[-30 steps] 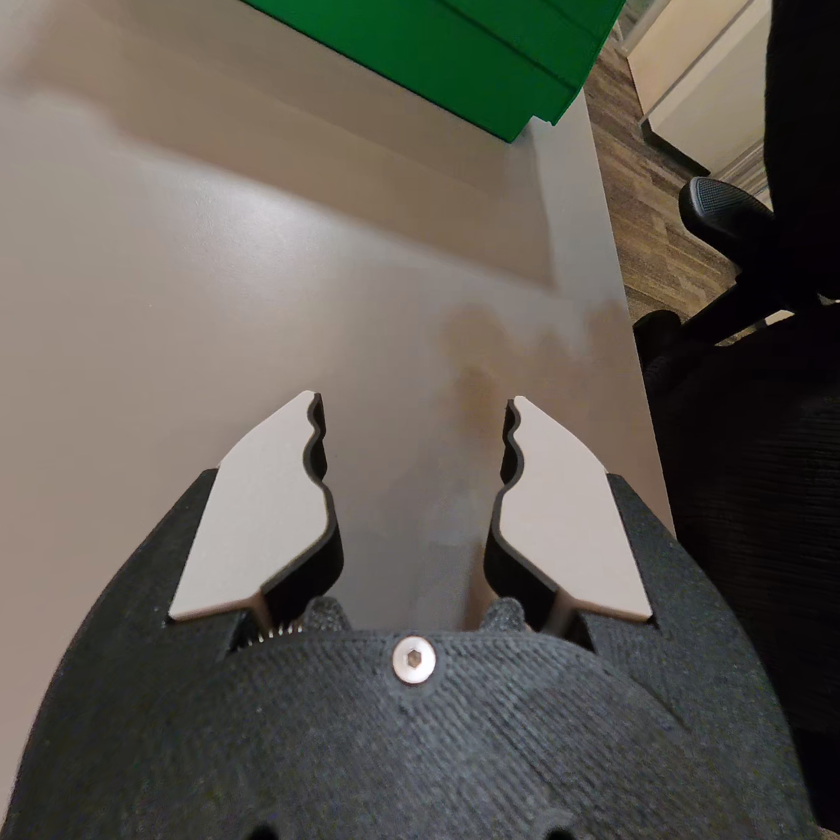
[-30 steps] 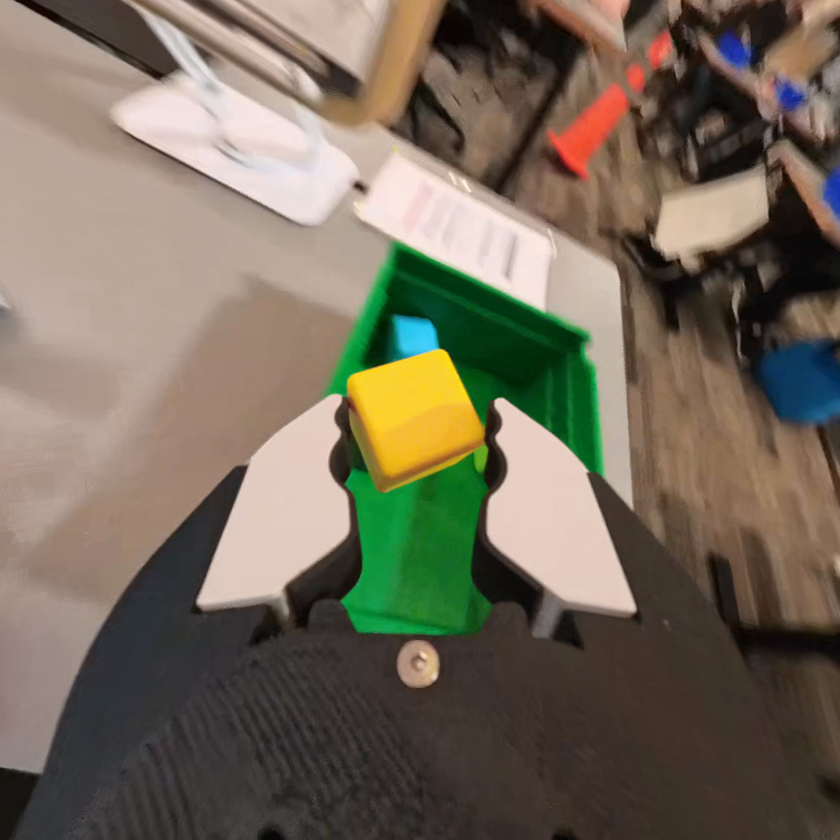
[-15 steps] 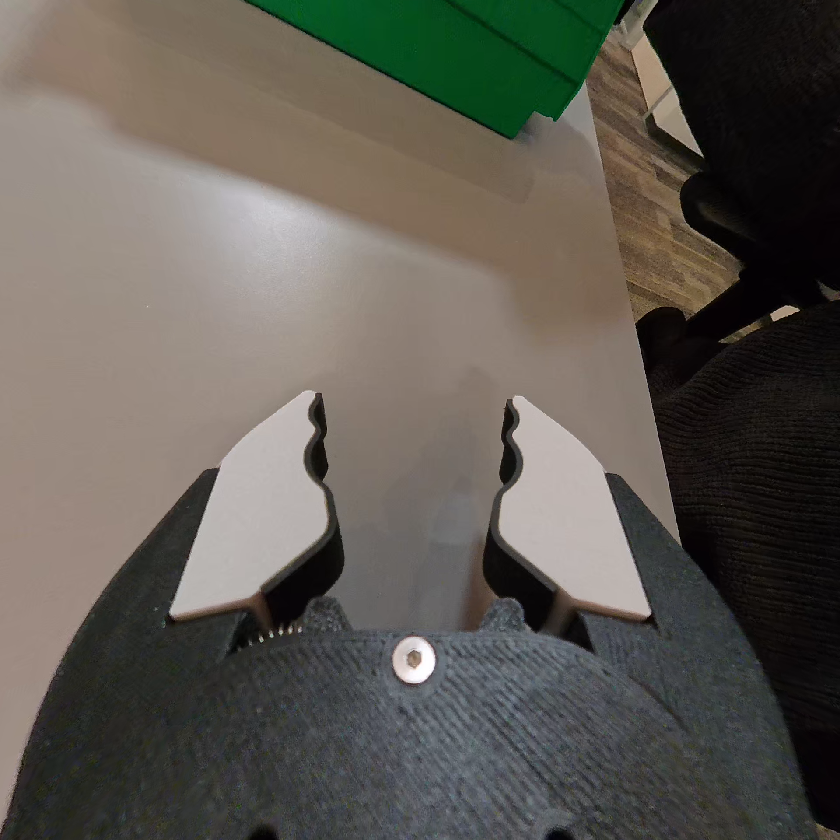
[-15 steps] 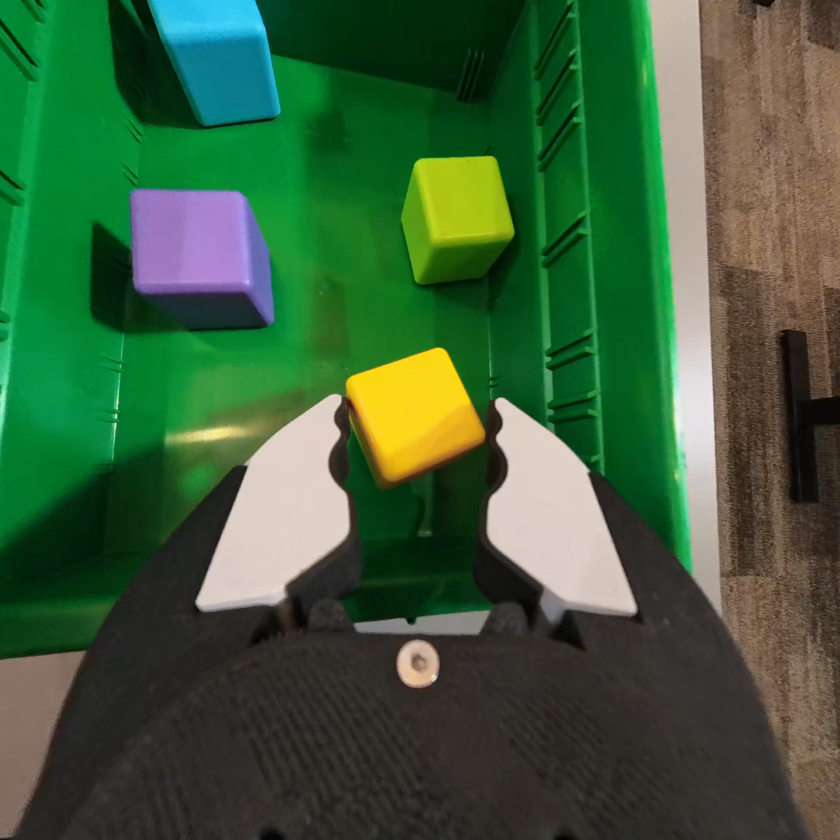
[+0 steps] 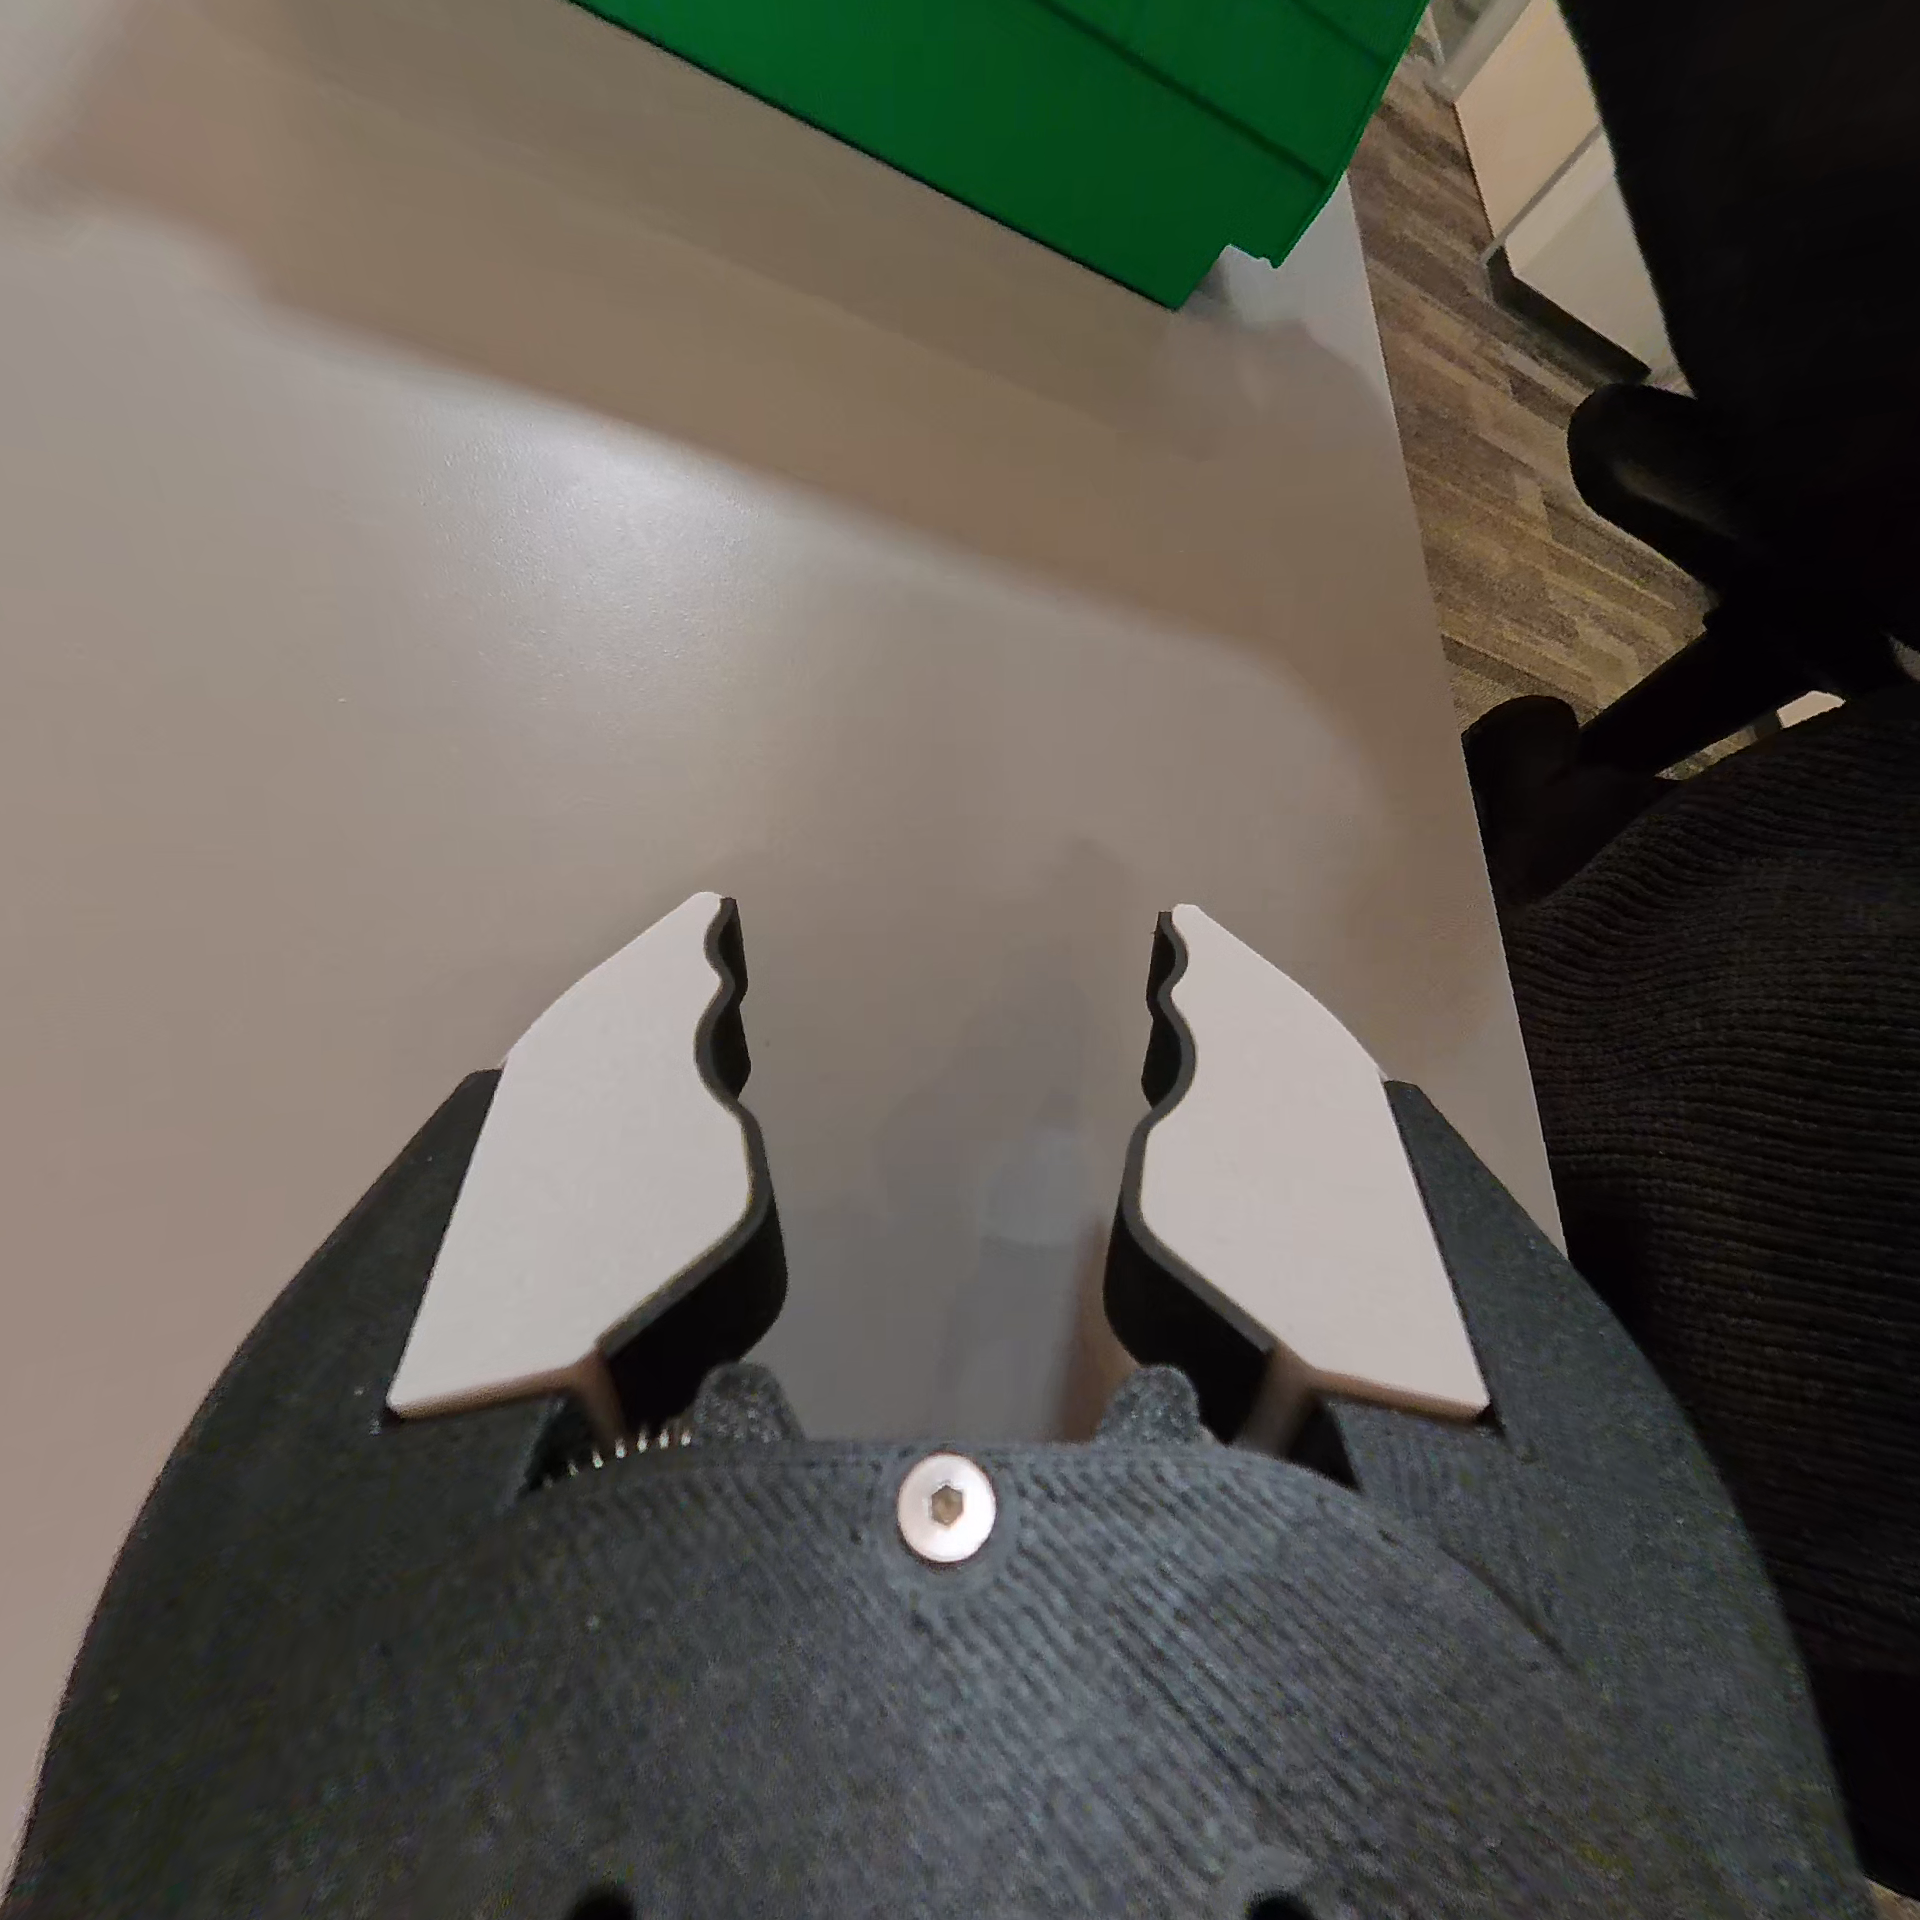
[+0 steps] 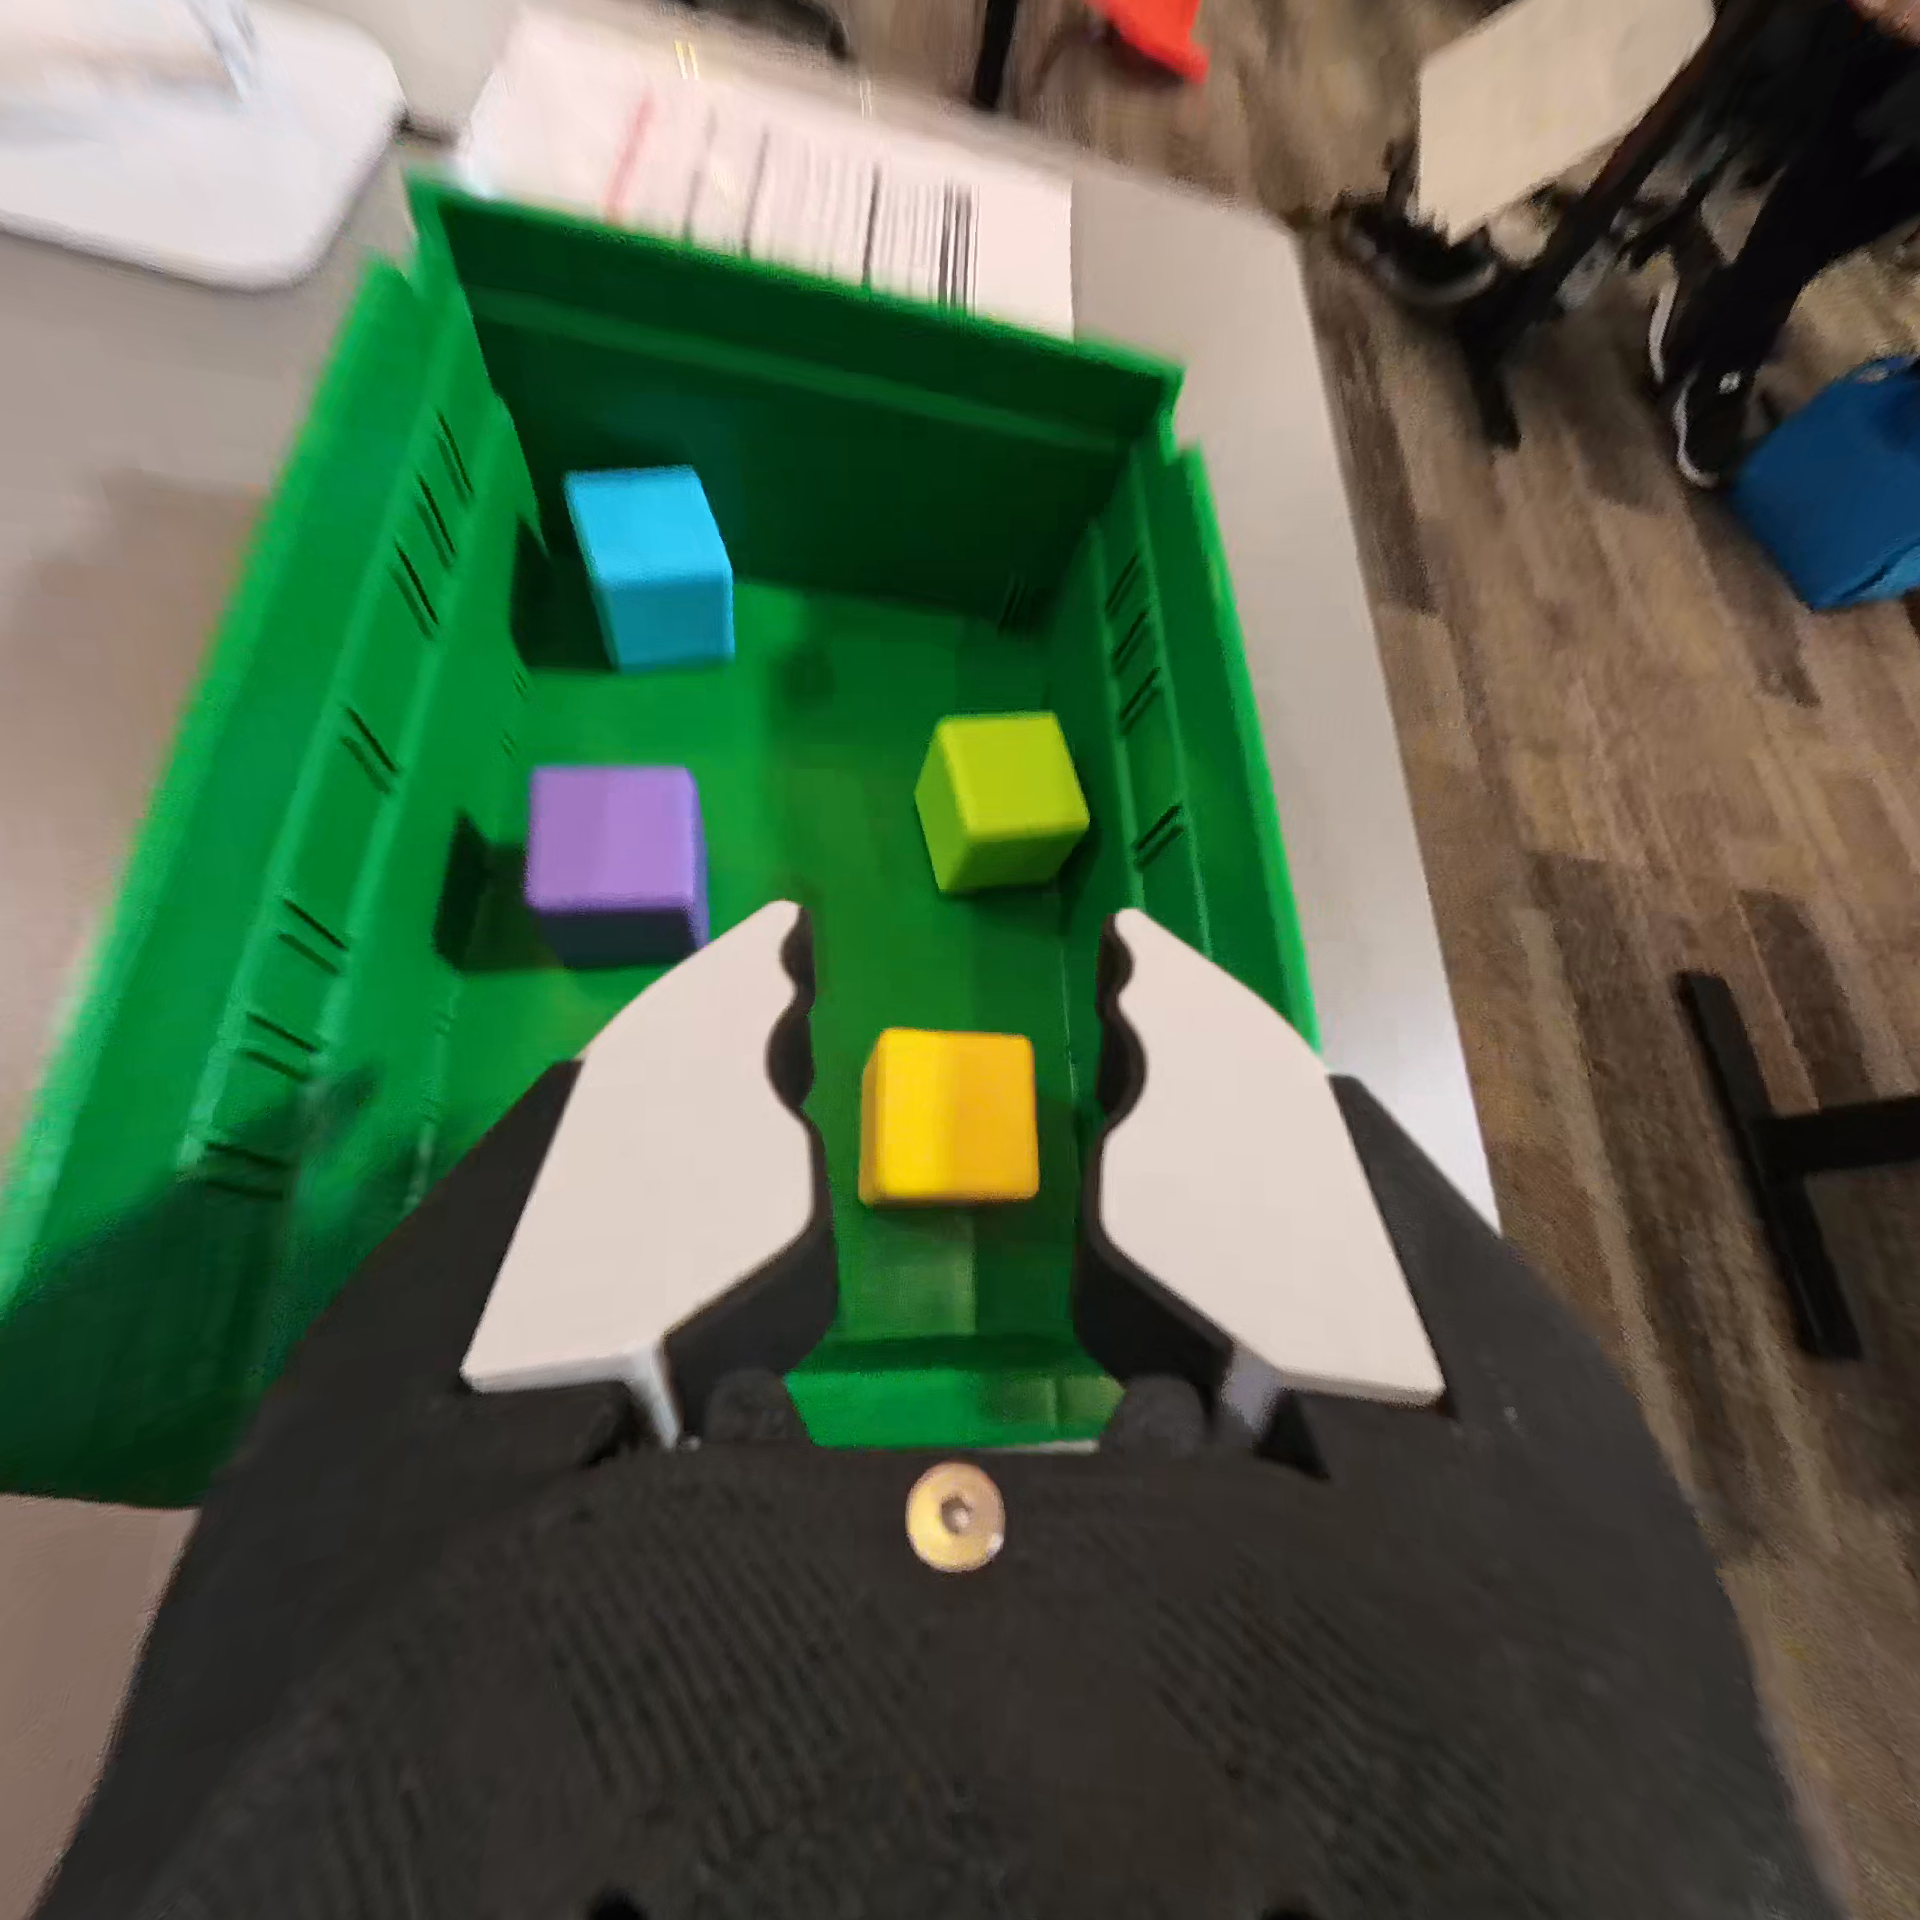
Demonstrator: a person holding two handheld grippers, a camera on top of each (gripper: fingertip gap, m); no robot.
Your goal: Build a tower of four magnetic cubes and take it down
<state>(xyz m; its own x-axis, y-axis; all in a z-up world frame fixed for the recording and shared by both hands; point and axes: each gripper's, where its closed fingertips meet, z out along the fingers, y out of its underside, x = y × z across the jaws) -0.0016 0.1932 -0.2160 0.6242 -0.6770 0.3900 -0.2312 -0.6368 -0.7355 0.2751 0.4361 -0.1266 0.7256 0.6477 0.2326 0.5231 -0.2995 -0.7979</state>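
In the right wrist view my right gripper (image 6: 951, 920) is open and empty, held above the near end of a green bin (image 6: 312, 883). A yellow cube (image 6: 948, 1117) lies on the bin floor below and between the fingers, apart from them. A lime green cube (image 6: 1000, 798), a purple cube (image 6: 613, 857) and a light blue cube (image 6: 652, 561) lie farther in the bin. In the left wrist view my left gripper (image 5: 945, 920) is open and empty over the bare grey table (image 5: 520, 623), with the green bin's outer wall (image 5: 1039, 114) beyond it.
A white sheet of paper (image 6: 790, 177) and a white flat object (image 6: 177, 166) lie on the table behind the bin. The table's right edge (image 6: 1382, 727) drops to wood-pattern flooring. A black chair (image 5: 1766, 416) and dark knit clothing (image 5: 1714, 1091) are right of the left gripper. The gap from one gripper's tips to the other's is roughly 40 cm.
My right gripper opened and let go of the yellow cube, which now lies on the bin floor. The right gripper rose and pulled back. The left gripper barely moved.
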